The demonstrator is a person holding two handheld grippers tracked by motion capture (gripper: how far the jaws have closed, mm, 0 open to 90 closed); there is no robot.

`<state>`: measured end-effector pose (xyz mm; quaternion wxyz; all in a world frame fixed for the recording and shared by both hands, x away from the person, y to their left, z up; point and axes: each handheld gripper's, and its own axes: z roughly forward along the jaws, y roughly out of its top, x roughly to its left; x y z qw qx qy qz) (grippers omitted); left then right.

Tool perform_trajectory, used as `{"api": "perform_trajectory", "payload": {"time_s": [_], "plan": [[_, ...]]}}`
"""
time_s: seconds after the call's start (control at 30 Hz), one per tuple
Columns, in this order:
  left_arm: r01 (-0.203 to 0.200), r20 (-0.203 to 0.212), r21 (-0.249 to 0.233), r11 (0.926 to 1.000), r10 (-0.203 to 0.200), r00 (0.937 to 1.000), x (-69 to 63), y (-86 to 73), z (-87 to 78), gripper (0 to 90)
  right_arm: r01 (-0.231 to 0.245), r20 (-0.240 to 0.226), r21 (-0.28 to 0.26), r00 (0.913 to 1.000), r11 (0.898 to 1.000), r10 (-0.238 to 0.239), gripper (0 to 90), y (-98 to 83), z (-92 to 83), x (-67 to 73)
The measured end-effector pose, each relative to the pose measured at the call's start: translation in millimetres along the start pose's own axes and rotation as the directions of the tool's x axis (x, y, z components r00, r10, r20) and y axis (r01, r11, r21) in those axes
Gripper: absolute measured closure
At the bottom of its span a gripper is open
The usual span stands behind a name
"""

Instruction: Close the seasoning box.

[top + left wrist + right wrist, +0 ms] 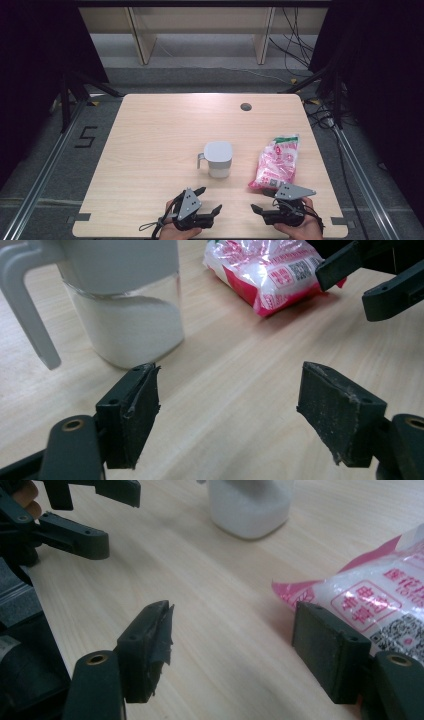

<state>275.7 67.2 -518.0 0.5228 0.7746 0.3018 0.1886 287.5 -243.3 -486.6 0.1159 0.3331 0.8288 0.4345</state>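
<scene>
A clear container (218, 159) with a grey lid and side handle, full of white powder, stands mid-table. Right of it lies a pink and white plastic bag (277, 162) of white grains. My left gripper (210, 198) rests near the front edge, open, pointing toward the container (125, 315), nothing between its jaws (235, 410). My right gripper (261, 200) is open too, just in front of the bag's near end. In the right gripper view the bag (370, 600) lies just beyond the right jaw, the gripper (235, 647) holds nothing, and the left gripper (85, 520) shows at upper left.
The light wooden table (160, 130) has a round cable hole (245, 106) at the back. Beyond the far edge are wooden shelf legs and loose cables on the floor. A "5" mark (86, 136) is on the floor at left.
</scene>
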Motion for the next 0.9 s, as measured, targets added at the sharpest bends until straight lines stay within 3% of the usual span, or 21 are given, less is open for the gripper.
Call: {"api": "perform_trajectory", "payload": {"time_s": [0.07, 0.13, 0.17, 0.2, 0.27, 0.3, 0.33, 0.37, 0.47, 0.57, 0.6, 0.63, 0.73, 0.77, 0.9], "plan": [[0.02, 0.011, -0.024, 0.9995, -0.02, 0.9998, -3.2, -2.3, 0.1, 24.0, 0.003, -0.005, 0.008, 1.0, 1.0, -0.003, 32.5, -2.7, -0.3, 1.1], [-0.011, 0.006, -0.019, 0.9998, 0.011, 0.9999, -1.7, -1.7, 0.0, 24.1, 0.012, -0.012, 0.018, 0.9999, 1.0, -0.012, 32.5, -4.8, 0.2, 2.6], [0.022, 0.004, -0.028, 0.9994, -0.022, 0.9998, -3.5, -2.3, 0.7, 24.1, 0.001, -0.014, 0.016, 0.9999, 1.0, 0.0, 32.5, -5.7, 0.8, 4.6], [0.024, 0.006, -0.03, 0.9993, -0.024, 0.9997, -3.5, -2.1, 0.7, 24.2, 0.026, -0.018, 0.024, 0.9995, 0.999, -0.026, 32.4, -5.9, 1.4, 4.4], [0.019, -0.008, -0.014, 0.9997, -0.019, 0.9998, -3.8, -0.8, -1.8, 24.2, 0.01, -0.019, 0.033, 0.9998, 0.999, -0.009, 32.3, -6.3, 2.6, 7.6], [0.022, -0.003, -0.035, 0.9991, -0.022, 0.9998, -3.8, -0.6, -1.0, 24.2, 0.018, -0.017, 0.037, 0.9997, 0.999, -0.018, 32.2, -6.4, 4.3, 8.1], [0.0, -0.016, -0.016, 0.9999, 0.0, 0.9999, -2.9, 0.7, -3.7, 24.2, 0.022, -0.025, 0.047, 0.9995, 0.999, -0.021, 32.2, -6.4, 5.0, 9.0], [0.018, -0.007, -0.032, 0.9993, -0.019, 0.9998, -4.1, 0.5, -3.2, 24.2, 0.022, -0.022, 0.04, 0.9995, 0.999, -0.021, 32.1, -6.8, 6.2, 10.3], [0.018, -0.011, -0.033, 0.9993, -0.019, 0.9998, -4.6, 2.3, -5.3, 24.3, 0.024, -0.023, 0.045, 0.9995, 0.999, -0.023, 32.1, -6.7, 6.8, 10.8], [-0.007, -0.021, -0.011, 0.9999, 0.007, 0.9998, -3.9, 3.9, -8.1, 24.3, 0.012, -0.023, 0.039, 0.9997, 0.999, -0.011, 32.1, -6.3, 6.1, 10.8], [0.006, -0.009, -0.037, 0.9993, -0.006, 0.9999, -5.0, 4.1, -6.4, 24.3, 0.017, -0.018, 0.04, 0.9997, 0.999, -0.016, 32.2, -6.3, 6.2, 10.4], [-0.007, -0.015, -0.014, 0.9999, 0.007, 0.9999, -3.6, 4.1, -7.5, 24.3, 0.016, -0.019, 0.04, 0.9997, 0.999, -0.015, 32.2, -6.3, 6.1, 10.5], [0.02, -0.017, -0.03, 0.9994, -0.02, 0.9997, -4.2, 3.7, -5.7, 24.3, 0.016, -0.021, 0.039, 0.9997, 0.999, -0.015, 32.2, -6.1, 6.5, 10.6], [-0.002, -0.011, -0.035, 0.9994, 0.001, 0.9999, -2.8, 4.3, -5.4, 24.3, 0.018, -0.018, 0.04, 0.9997, 0.999, -0.018, 32.2, -6.2, 6.6, 10.4], [0.012, -0.029, -0.017, 0.9998, -0.012, 0.9995, 1.1, 4.3, -7.2, 24.1, 0.021, -0.033, 0.035, 0.9993, 0.999, -0.02, 32.2, -6.3, 7.5, 8.5]]}}
